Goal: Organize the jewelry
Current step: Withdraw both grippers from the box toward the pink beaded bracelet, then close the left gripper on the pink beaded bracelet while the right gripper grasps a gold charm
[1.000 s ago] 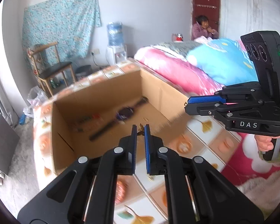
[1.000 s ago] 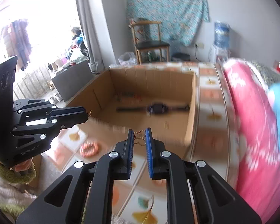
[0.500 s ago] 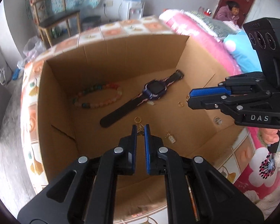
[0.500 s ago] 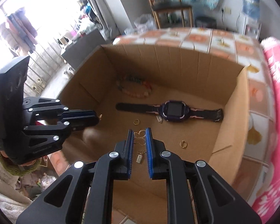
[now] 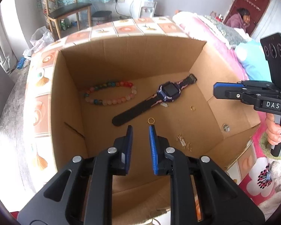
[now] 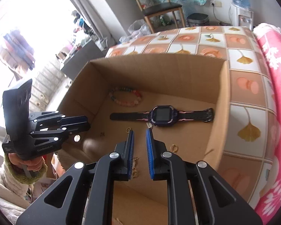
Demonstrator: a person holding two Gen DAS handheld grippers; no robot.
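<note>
An open cardboard box (image 5: 131, 56) (image 6: 159, 71) holds a purple watch (image 5: 168, 91) (image 6: 162, 113), a bead bracelet (image 5: 112, 84) (image 6: 128, 104), a small spring (image 5: 164, 104) and two gold rings (image 5: 151, 120) (image 5: 192, 108). Loose gold earring pieces (image 5: 183, 142) lie on the box floor. My left gripper (image 5: 140, 127) (image 6: 87, 122) hangs over the floor; its jaws are opening and nothing is between them. My right gripper (image 6: 140, 131) (image 5: 216, 91) hovers at the box's right side, jaws slightly apart, tips bare. Gold pieces (image 6: 135, 164) show through its gap, low by one pad.
The box sits on a bed with a tiled leaf-print sheet (image 6: 249, 131). A pink quilt (image 6: 279, 65) lies to the right. A wooden chair (image 5: 65, 13) and a water dispenser (image 5: 146, 5) stand at the far wall. A person (image 5: 239, 19) sits by the door.
Both grippers have come a little closer to the box floor. The left jaws have parted. The gold pieces once pinched at both grippers' tips are gone, and more gold lies on the floor.
</note>
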